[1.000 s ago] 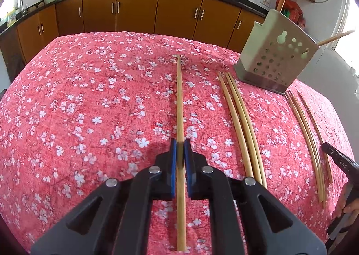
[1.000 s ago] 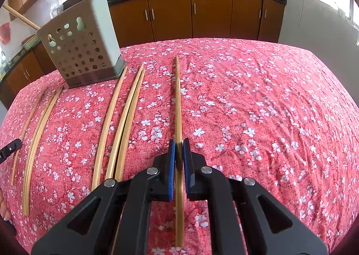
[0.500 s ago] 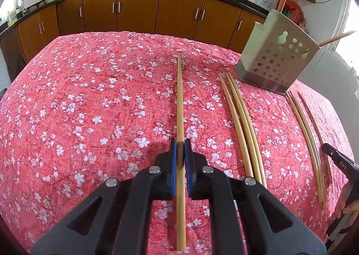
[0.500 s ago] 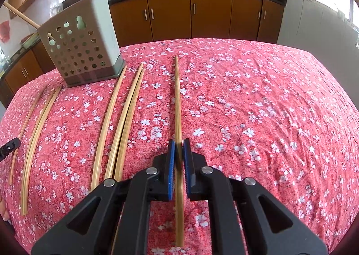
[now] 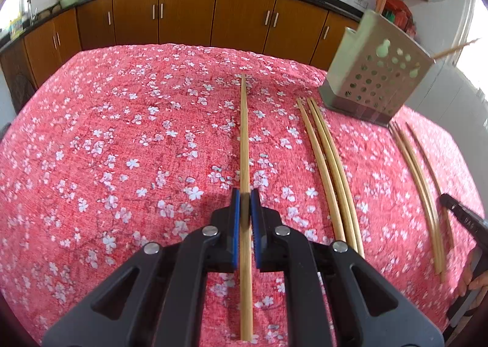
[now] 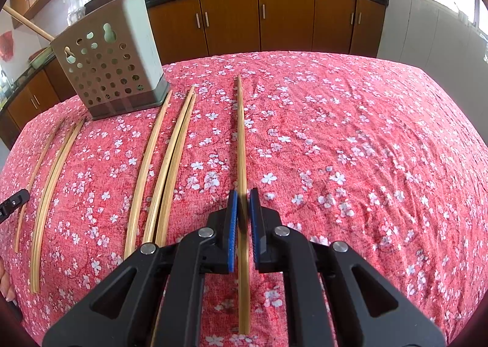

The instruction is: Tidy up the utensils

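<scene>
In the left wrist view my left gripper (image 5: pixel 244 198) is shut on a long bamboo chopstick (image 5: pixel 244 133) that runs straight ahead between the blue pads. In the right wrist view my right gripper (image 6: pixel 243 198) is shut on another bamboo chopstick (image 6: pixel 241 133) the same way. Whether the far tips touch the cloth I cannot tell. A grey perforated utensil holder (image 5: pixel 378 84) (image 6: pixel 113 66) stands at the far side with a couple of sticks in it. Loose chopsticks (image 5: pixel 329 170) (image 6: pixel 164 170) lie between the two grippers, and more loose chopsticks (image 5: pixel 422 188) (image 6: pixel 50 182) lie past the holder.
A red floral tablecloth (image 5: pixel 122 148) (image 6: pixel 350 133) covers the table. Brown kitchen cabinets (image 5: pixel 189 14) and a counter with woks stand behind it. The other gripper's tip (image 5: pixel 463 218) (image 6: pixel 12 202) shows at the frame edge, with a person's fingers (image 5: pixel 475 283) beside it.
</scene>
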A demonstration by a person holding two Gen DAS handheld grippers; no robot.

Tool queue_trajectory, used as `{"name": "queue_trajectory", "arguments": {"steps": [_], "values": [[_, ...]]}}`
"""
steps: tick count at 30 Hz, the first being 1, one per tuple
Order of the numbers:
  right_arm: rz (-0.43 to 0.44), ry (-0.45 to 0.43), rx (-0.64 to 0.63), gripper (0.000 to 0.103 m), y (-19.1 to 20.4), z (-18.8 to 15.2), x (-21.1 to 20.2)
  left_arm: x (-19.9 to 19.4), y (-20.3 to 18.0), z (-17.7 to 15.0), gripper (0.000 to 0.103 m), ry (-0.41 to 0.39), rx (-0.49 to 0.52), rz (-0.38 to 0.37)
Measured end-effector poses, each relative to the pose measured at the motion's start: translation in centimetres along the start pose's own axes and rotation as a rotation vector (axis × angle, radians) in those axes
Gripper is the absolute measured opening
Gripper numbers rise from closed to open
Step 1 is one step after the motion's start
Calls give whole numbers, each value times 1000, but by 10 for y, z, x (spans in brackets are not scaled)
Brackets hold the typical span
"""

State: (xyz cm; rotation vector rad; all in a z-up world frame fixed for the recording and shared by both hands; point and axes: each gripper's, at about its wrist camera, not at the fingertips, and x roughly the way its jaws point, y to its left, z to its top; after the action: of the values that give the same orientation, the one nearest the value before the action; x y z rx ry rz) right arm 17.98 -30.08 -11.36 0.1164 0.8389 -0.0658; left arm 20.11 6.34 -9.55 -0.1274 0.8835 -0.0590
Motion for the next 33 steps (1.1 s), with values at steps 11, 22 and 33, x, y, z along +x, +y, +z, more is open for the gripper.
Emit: {"name": "queue_trajectory", "arguments": {"steps": [11, 22, 33], "values": [[30, 3, 15, 8, -7, -14, -13, -9, -4, -16, 9, 4, 51, 33], [40, -190, 39, 8, -13, 6, -70, -52, 0, 8, 8, -100, 34, -19], [52, -384, 59, 8, -19, 34, -122, -123, -3, 47, 8, -324, -34, -81]]}}
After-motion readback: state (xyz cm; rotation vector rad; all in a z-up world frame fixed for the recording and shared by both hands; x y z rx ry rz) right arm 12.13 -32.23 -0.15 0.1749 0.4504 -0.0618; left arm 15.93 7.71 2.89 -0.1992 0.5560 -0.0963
